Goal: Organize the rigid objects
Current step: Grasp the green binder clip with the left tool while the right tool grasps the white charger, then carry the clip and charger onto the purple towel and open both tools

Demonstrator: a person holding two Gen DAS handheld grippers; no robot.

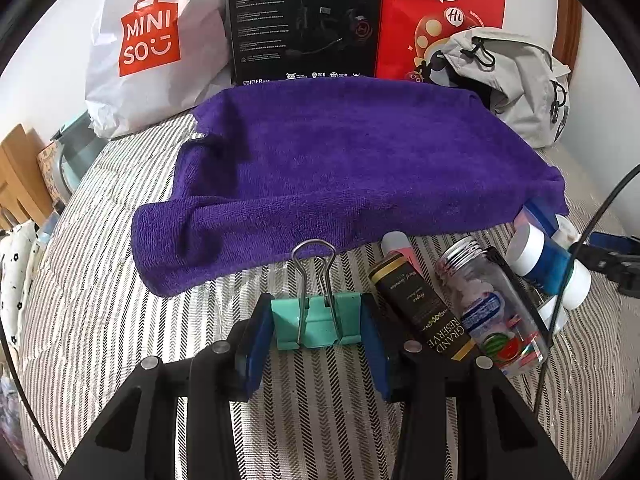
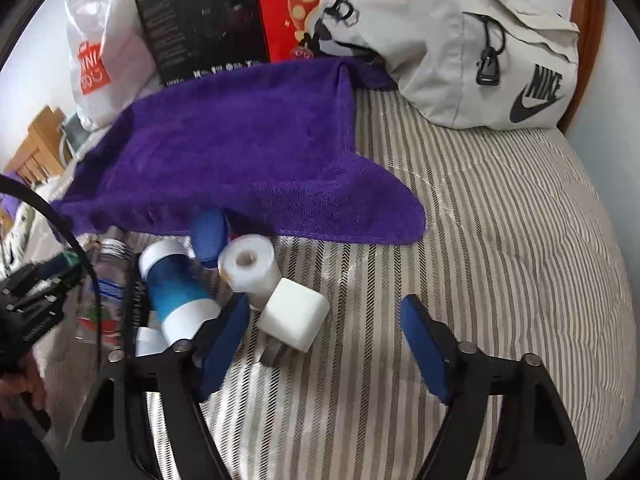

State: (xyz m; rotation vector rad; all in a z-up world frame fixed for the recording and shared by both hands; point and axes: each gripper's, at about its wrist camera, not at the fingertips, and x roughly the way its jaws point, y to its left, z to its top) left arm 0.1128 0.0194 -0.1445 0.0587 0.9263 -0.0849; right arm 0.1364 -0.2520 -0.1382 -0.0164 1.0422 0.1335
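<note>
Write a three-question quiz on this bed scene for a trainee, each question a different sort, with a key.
1. True or false: the left claw is shut on the green binder clip.
2. Multiple choice: the right claw is
A. shut on the white plug adapter
B. open, with nothing held
C. shut on the purple towel
3. Fill in: the grey Nike bag lies at the ______ end of the towel, as seen from the right wrist.

Key
1. True: its blue pads press both sides of the clip.
2. B: the adapter lies between the pads, apart from the right-hand one.
3. Far right.
</note>
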